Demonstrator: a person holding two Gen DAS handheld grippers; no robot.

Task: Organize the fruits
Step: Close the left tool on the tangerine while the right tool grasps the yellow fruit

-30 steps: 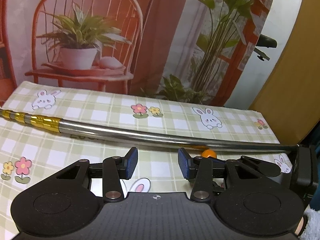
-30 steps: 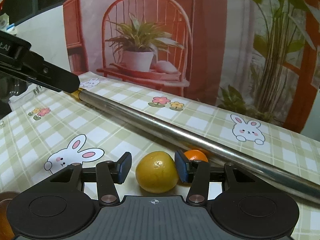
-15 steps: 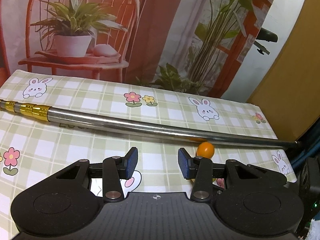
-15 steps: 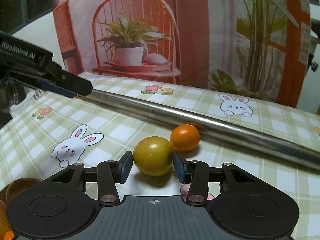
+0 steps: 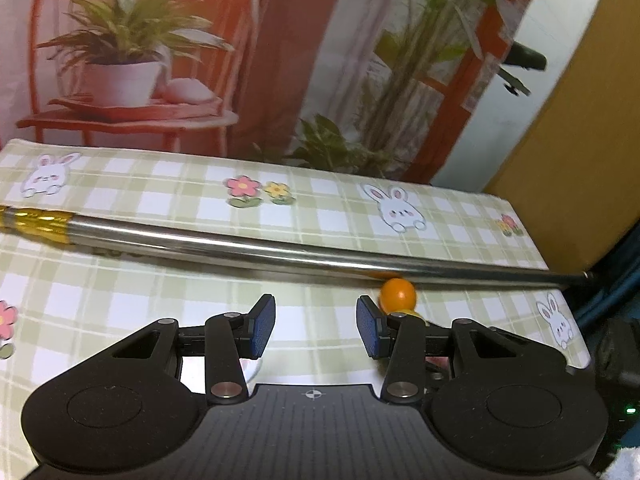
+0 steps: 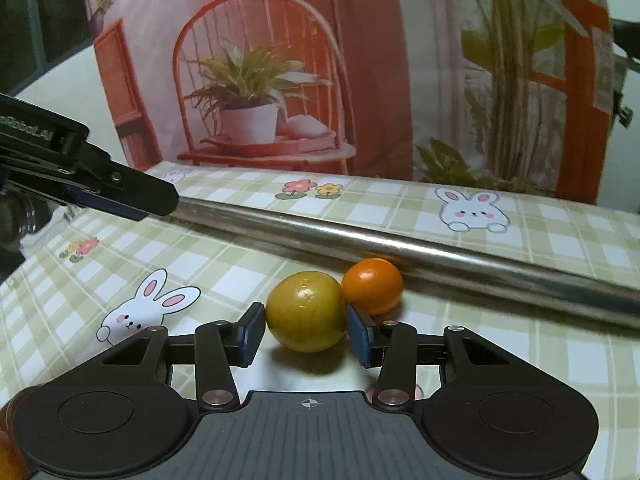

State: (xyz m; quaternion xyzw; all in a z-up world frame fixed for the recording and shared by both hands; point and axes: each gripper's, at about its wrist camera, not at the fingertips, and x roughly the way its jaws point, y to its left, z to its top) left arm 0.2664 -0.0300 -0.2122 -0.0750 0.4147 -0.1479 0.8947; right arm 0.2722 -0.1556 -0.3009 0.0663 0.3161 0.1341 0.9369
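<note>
In the right wrist view a yellow-green round fruit (image 6: 306, 311) sits on the checked tablecloth between the blue pads of my right gripper (image 6: 306, 334). The pads stand close to its sides, and the jaws are open. A small orange fruit (image 6: 373, 286) lies just behind it to the right, touching it and close to the steel pole. My left gripper (image 5: 316, 330) is open and empty above the cloth. The small orange fruit (image 5: 397, 294) also shows in the left wrist view, beyond the right fingertip.
A long steel pole (image 6: 400, 240) with a gold end (image 5: 38, 222) lies across the table behind the fruit. The left gripper's body (image 6: 80, 172) reaches in at the left. Brown round things (image 6: 8, 452) show at the bottom left corner. The table's right edge (image 5: 560, 280) is near.
My right gripper has pulled back toward me; the yellow-green fruit now sits further out between the pads and the orange fruit shows fully. The left view has shifted slightly.
</note>
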